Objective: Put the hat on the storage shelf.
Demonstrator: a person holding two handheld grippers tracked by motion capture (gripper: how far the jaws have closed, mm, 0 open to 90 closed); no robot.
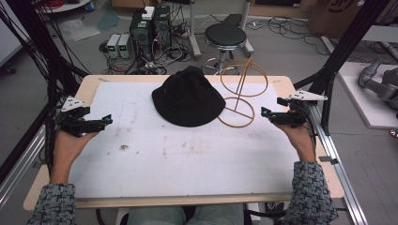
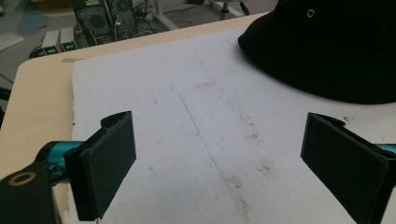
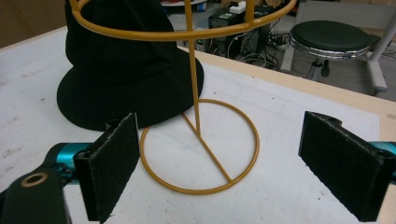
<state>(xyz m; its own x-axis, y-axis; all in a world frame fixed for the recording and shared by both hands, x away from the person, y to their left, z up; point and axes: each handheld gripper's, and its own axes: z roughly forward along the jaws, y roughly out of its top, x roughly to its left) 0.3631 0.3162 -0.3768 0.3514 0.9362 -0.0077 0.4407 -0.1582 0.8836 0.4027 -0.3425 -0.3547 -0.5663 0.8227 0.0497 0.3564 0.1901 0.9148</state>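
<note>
Hat [image 1: 188, 97] lies at upper centre of the high view, touching the stand [image 1: 240, 92] to its right; left gripper [image 1: 107, 119] and right gripper [image 1: 265, 112] sit at mid-frame edges. Gripper views show both sets of jaws spread wide, empty.

Hat [image 1: 188, 98] on mat [image 1: 187, 159] at table's [image 1: 89, 82] twelve o'clock side. Wire stand [image 1: 240, 96] just beside hat at its three o'clock. Left gripper [image 1: 107, 120] at mat's nine o'clock edge, right gripper [image 1: 265, 112] at three o'clock edge. Stool [image 1: 225, 35] behind table, at twelve.
</note>
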